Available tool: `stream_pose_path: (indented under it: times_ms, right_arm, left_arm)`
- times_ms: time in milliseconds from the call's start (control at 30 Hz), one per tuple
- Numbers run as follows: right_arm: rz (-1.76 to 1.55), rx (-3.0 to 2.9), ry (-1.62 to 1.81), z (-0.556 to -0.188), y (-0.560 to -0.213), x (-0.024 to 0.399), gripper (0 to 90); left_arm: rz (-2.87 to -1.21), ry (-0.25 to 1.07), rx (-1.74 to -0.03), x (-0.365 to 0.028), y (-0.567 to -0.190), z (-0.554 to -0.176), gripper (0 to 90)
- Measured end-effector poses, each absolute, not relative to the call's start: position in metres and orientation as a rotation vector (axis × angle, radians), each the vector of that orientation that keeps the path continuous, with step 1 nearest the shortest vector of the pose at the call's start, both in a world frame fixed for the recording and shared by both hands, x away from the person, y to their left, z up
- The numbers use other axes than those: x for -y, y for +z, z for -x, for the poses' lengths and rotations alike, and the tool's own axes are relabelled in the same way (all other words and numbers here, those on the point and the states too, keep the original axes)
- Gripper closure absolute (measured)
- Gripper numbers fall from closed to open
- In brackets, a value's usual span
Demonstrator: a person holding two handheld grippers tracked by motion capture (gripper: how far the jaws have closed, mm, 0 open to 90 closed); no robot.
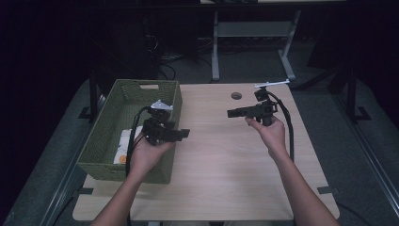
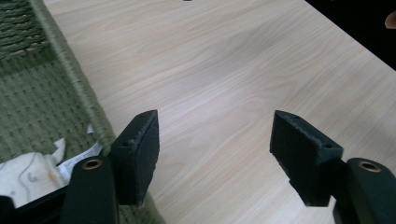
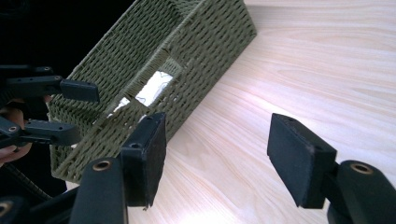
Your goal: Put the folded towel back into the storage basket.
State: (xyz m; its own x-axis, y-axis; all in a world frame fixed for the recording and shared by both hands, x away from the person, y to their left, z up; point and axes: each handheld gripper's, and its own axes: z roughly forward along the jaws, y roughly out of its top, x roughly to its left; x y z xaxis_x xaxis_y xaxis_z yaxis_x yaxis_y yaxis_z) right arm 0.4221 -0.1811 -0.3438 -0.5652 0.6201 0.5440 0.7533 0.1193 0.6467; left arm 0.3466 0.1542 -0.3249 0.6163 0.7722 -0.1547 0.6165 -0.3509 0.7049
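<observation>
Here the left gripper (image 1: 184, 133) is held over the right rim of the green basket (image 1: 106, 123), its fingers (image 2: 135, 156) spread apart with nothing between them; through the gap the left gripper view shows bare wood. The right gripper (image 1: 230, 113) hangs above the middle of the bench (image 1: 221, 179), well apart from the left one and pointing toward it, and its fingers (image 3: 145, 156) are likewise released and empty.

The basket stands on the left part of the bench, its long side running away from the person. Inside it, toward the near end, lies a white packet (image 1: 123, 143) with an orange mark; in the left gripper view the packet (image 2: 32, 175) sits on the woven floor just left of the left finger, below it and not touched. The right gripper view looks across the wood at the basket's end wall, where a handle slot (image 3: 156, 86) lets something white show through, and at the left gripper (image 3: 88, 112) beside that wall.

A small round hole (image 1: 236, 95) sits in the bench near its far edge.
</observation>
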Motion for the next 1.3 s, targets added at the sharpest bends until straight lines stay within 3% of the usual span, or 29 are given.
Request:
stream_pose_path:
  times_ms: [1300]
  right_arm:
    - [1.554, 2.181, -1.410, -0.373, -0.386, 0.271, 34.4]
  left_arm:
    - [-2.128, 0.181, -0.991, -0.083, -0.362, -0.322, 26.7]
